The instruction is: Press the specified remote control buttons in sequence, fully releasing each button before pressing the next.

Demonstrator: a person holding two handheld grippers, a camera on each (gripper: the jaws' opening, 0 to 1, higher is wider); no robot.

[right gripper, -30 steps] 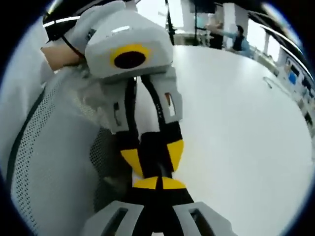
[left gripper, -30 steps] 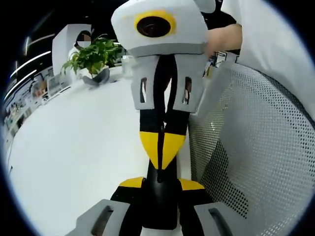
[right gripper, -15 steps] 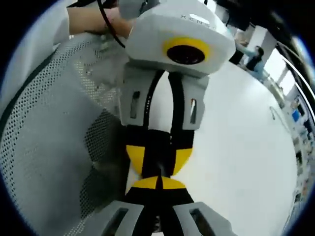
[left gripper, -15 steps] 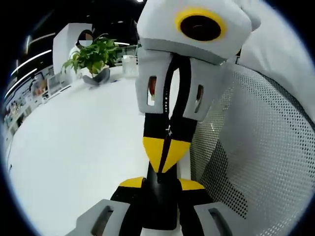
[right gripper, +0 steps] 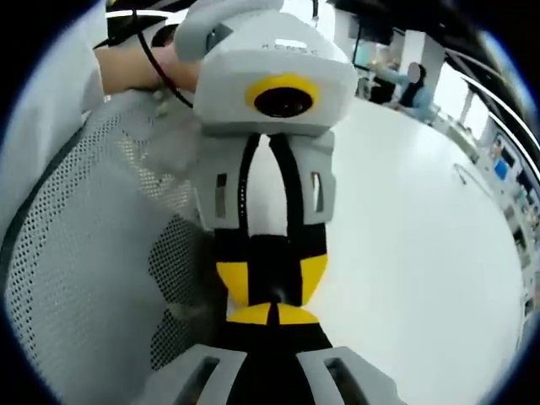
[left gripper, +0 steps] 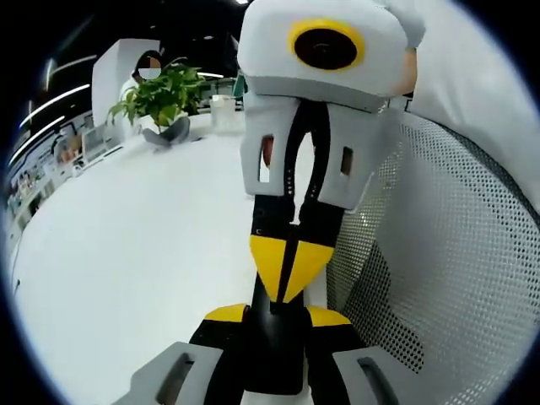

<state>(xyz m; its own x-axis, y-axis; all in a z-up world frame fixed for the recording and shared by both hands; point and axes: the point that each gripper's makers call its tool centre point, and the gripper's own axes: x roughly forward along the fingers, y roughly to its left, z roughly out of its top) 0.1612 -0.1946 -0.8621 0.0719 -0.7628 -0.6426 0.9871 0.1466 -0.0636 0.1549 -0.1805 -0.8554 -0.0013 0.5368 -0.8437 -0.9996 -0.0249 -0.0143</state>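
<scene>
In the left gripper view, your left gripper (left gripper: 276,316) rises from the bottom centre. Its two yellow-tipped jaws stand apart, and a dark shape I cannot identify sits in the gap between them. Your right gripper (left gripper: 285,283) comes down from the top centre, facing the camera. Its yellow tips are pressed together into one narrow wedge, and the point of that wedge reaches just into the gap of the left jaws. A glossy white tabletop (left gripper: 126,253) spreads across the left half of the frame. A leafy green potted plant in a grey pot (left gripper: 160,101) stands on it at the upper left. A white perforated mesh chair back (left gripper: 439,278) covers the right side. Above it, at the upper right, is a person's white sleeve (left gripper: 472,76).

In the right gripper view, your right gripper (right gripper: 272,314) rises from the bottom centre with its yellow tips together. The left gripper (right gripper: 270,283) hangs down from the top centre, facing the camera. Its yellow pads are held apart, one on either side of the right gripper's tips. The mesh chair back (right gripper: 93,253) is on the left of this frame. A person's hand (right gripper: 139,67) shows at the upper left. The tabletop (right gripper: 422,253) runs across the right.
</scene>
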